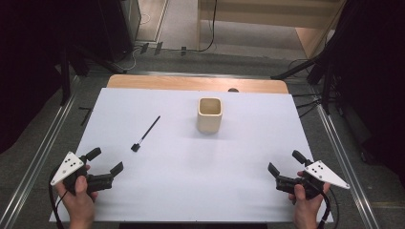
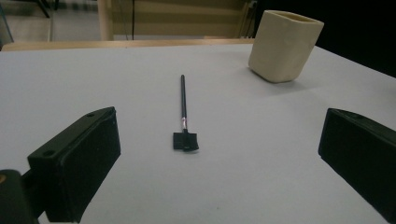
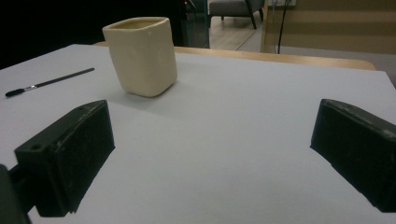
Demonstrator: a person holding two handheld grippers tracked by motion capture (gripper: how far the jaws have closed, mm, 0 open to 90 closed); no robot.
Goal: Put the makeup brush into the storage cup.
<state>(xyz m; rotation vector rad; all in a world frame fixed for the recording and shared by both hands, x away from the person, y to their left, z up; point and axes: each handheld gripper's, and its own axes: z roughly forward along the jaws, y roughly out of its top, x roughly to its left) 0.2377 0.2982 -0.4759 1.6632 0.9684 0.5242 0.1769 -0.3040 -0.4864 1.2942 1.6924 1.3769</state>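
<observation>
The left gripper (image 1: pixel 106 166) sits at the near left corner of the white sheet (image 1: pixel 191 191) with its jaws spread wide and nothing between them, and it faces the small black brush (image 1: pixel 145 134), which lies flat on the sheet a little farther in, its square head nearest the gripper and its thin handle running away toward the far right. The right gripper (image 1: pixel 282 168) rests at the near right corner, likewise spread and holding nothing. The likeliest trouble, as I judge it, is the brush itself: the handle is thin and lies flush on the sheet, so jaws closing from above may skid over it, roll it aside or catch the paper and wrinkle it rather than lift the brush. A grip at the head end would leave the long handle to droop or swing. The cream square cup (image 1: pixel 209 115) stands upright, well apart to the far right of the brush, mouth open; a careless sweep toward it could tip it, since it looks light. Nothing lies between the left gripper and the brush, and the sheet around both is bare. The wooden table edge (image 1: pixel 191 83) shows beyond the sheet.
</observation>
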